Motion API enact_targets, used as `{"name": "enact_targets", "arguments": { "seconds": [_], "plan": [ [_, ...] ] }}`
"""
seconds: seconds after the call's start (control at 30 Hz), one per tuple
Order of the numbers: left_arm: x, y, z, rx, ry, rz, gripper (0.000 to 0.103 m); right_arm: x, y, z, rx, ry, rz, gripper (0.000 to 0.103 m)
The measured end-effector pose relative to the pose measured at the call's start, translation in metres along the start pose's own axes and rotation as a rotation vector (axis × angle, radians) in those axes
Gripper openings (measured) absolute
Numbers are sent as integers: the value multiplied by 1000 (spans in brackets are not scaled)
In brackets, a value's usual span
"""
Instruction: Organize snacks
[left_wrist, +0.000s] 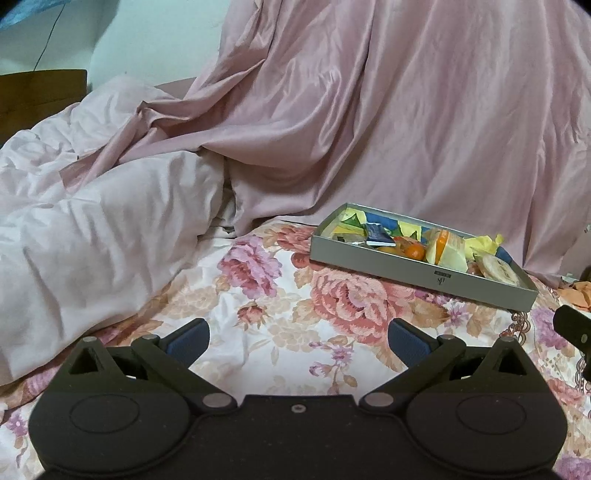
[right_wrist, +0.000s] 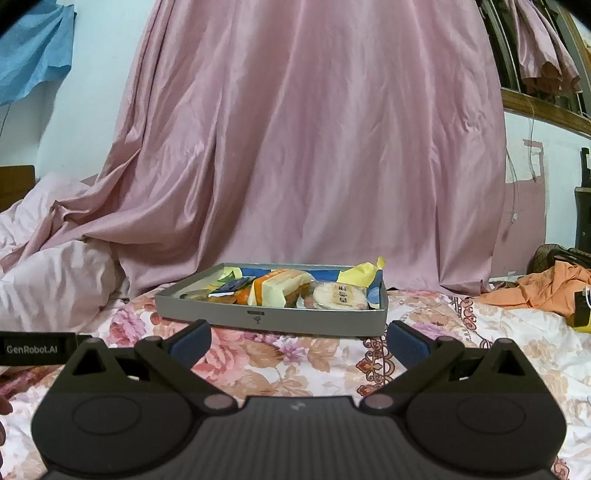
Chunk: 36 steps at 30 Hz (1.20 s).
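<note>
While both tools hang low over the bed, their jaws stand wide apart and hold nothing. Between the blue pads of the left gripper (left_wrist: 298, 341) lies only the floral bedspread (left_wrist: 280, 295), and the right gripper (right_wrist: 298, 341) shows the same bare cloth in its gap. Just beyond the right one, square on and near, sits the grey tray (right_wrist: 207, 308), likely why that tool faces it. From the left tool it lies farther off, to the right. Inside it the snacks (right_wrist: 280, 286) are heaped together: yellow wrappers, a round pale cake (right_wrist: 340, 295), small blue packets. None shows loose on the cloth, which fits gathering finished, or sorting out of the tray to come. Behind hangs a pink curtain (right_wrist: 314, 147); a pale quilt (left_wrist: 92, 221) lies bunched at left.
</note>
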<state>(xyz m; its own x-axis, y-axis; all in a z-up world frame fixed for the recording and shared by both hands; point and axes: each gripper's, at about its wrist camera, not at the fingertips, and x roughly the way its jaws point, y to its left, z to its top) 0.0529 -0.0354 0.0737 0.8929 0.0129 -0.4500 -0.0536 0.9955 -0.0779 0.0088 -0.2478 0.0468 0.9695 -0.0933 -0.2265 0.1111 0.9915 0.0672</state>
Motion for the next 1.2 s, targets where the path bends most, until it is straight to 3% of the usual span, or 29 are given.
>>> {"name": "enact_targets", "arguments": {
  "seconds": [0.8,1.2],
  "plan": [
    [-30,20,-24,35,7,-67,102,-38,7,-20,36,29,-39,103],
    [-29,21,-33,87,10,-51,102,-41,20,-32,13,77,-37,103]
  ]
}}
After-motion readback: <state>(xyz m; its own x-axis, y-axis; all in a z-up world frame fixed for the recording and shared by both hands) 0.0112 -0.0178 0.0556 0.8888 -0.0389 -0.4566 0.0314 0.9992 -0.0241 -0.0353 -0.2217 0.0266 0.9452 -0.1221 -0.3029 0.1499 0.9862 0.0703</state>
